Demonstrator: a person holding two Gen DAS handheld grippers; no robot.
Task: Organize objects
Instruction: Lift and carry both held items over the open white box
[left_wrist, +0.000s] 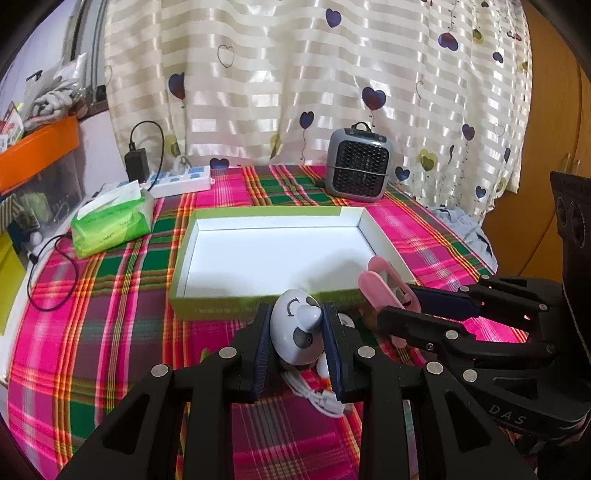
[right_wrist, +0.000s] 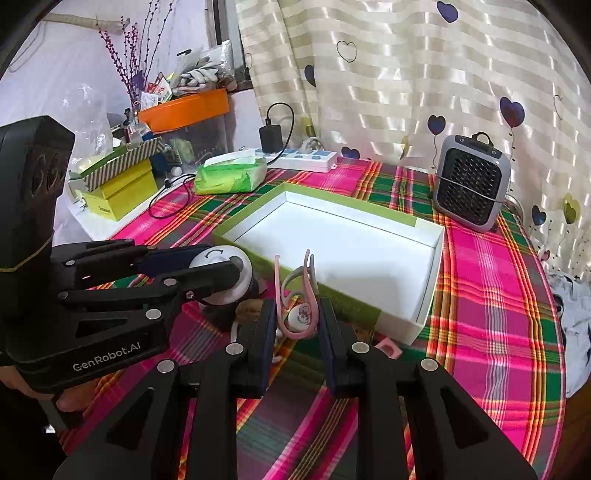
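My left gripper (left_wrist: 297, 328) is shut on a white egg-shaped gadget (left_wrist: 295, 328) with grey spots and a knob, held just before the near wall of the green box (left_wrist: 221, 304). The gadget also shows in the right wrist view (right_wrist: 221, 266). My right gripper (right_wrist: 297, 321) is shut on a pink ear-hook earphone (right_wrist: 295, 314), held at the box's near corner (right_wrist: 402, 325). The earphone shows in the left wrist view (left_wrist: 380, 291). The box has a white, empty inside. A white cable (left_wrist: 317, 397) lies on the cloth under the left gripper.
A plaid cloth (left_wrist: 110, 350) covers the table. A green tissue pack (left_wrist: 110, 225), a white power strip (left_wrist: 181, 181) with a black charger, and a small grey heater (left_wrist: 358, 164) stand behind the box. Yellow boxes (right_wrist: 118, 192) and an orange bin sit left. A small pink piece (right_wrist: 388, 347) lies by the box.
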